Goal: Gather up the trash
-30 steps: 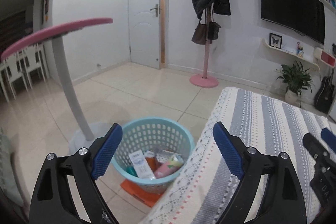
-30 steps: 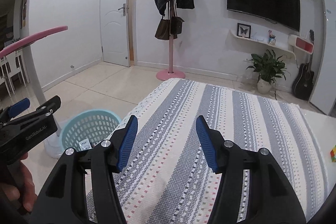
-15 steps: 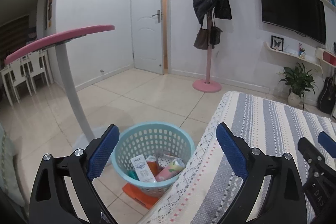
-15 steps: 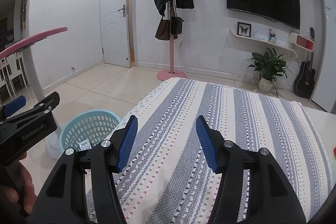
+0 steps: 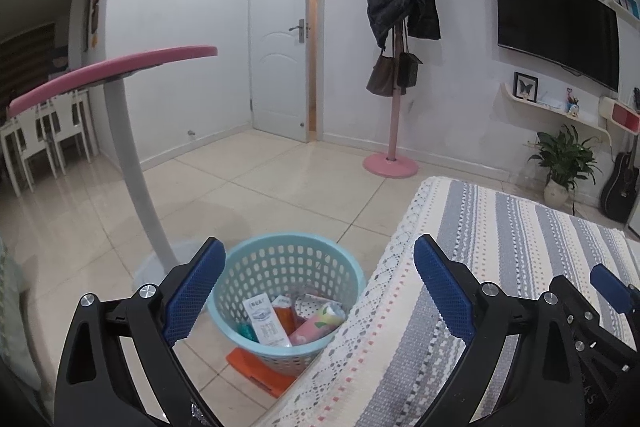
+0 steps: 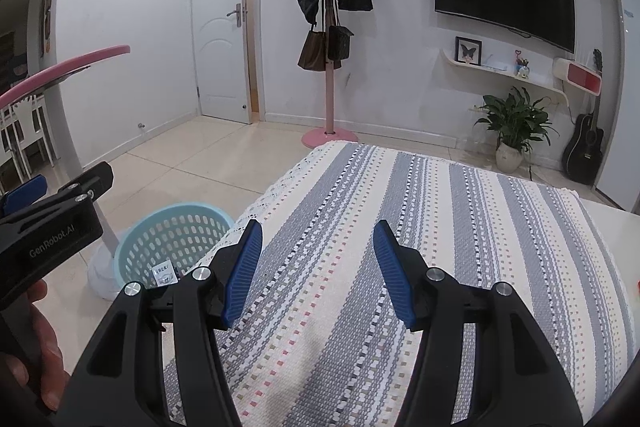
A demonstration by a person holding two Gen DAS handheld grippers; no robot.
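A light blue plastic basket [image 5: 256,251] stands on the floor beside the table's left edge and holds several pieces of trash, among them a white carton [image 5: 266,321] and a pink packet [image 5: 316,327]. It also shows in the right wrist view [image 6: 140,247]. My left gripper [image 5: 316,279] is open and empty, above the basket and the table's edge. My right gripper [image 6: 318,263] is open and empty above the striped tablecloth [image 6: 440,227].
An orange flat object [image 5: 256,371] lies under the basket. A pink-topped stand with a white pole [image 5: 128,147] rises just left of the basket. A coat rack [image 5: 394,107], a white door [image 5: 280,47] and a potted plant [image 5: 560,167] stand farther back.
Both grippers have risen and drawn back slightly; the basket now sits lower in the left wrist view. Both stay open and empty.
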